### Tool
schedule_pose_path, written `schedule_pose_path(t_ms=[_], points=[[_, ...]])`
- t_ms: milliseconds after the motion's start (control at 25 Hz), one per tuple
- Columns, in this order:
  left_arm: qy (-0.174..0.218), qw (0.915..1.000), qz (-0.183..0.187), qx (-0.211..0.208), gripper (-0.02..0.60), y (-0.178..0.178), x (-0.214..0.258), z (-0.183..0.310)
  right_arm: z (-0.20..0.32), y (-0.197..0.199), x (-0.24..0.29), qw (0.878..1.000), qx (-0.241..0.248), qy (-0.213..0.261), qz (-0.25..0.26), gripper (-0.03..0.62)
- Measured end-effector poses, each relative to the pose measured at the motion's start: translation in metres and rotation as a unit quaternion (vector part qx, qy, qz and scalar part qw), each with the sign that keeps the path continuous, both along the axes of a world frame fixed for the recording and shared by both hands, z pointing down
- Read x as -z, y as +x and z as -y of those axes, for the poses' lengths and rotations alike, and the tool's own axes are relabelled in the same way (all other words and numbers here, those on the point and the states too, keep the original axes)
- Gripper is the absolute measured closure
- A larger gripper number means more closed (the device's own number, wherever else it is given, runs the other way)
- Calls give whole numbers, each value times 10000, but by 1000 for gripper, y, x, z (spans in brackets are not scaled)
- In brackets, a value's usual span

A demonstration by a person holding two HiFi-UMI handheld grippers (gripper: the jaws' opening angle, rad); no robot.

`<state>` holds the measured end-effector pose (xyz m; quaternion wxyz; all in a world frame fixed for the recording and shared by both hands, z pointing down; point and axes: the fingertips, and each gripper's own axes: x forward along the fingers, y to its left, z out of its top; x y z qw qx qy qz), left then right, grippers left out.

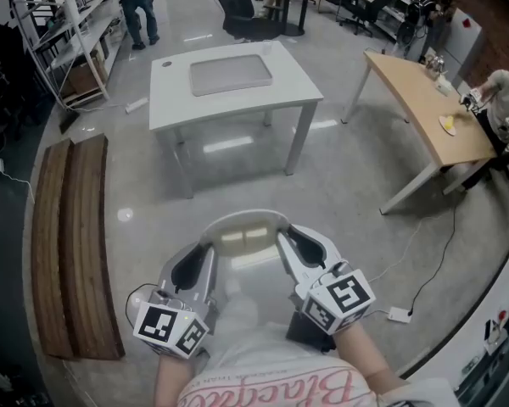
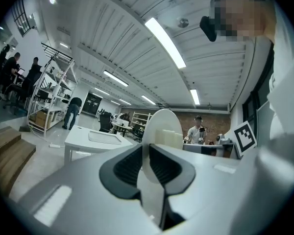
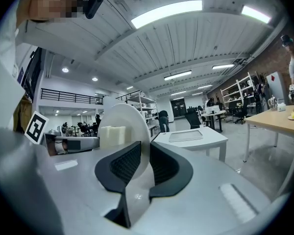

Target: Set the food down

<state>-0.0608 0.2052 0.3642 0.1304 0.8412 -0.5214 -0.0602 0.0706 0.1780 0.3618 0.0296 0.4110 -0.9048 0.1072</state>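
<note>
I hold a white plate low in front of me, above the floor, with both grippers. Two pale blocks of food lie on it. My left gripper is shut on the plate's left rim, my right gripper on its right rim. The left gripper view has the plate edge-on between the dark pads, the food behind them. The right gripper view has the plate clamped the same way, with the food to its left.
A white table with a grey tray stands ahead. To the right is a wooden table with a person at it. Wooden benches lie on the left. A power strip and its cable lie on the floor.
</note>
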Motion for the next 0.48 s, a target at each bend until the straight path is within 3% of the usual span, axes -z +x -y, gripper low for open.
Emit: schedule_pose_path(t_ms=[480], points=[[-22,10000,-26,-80,532,-27,-5,106,100,-27,-1,9995,-262,21,-188,536]])
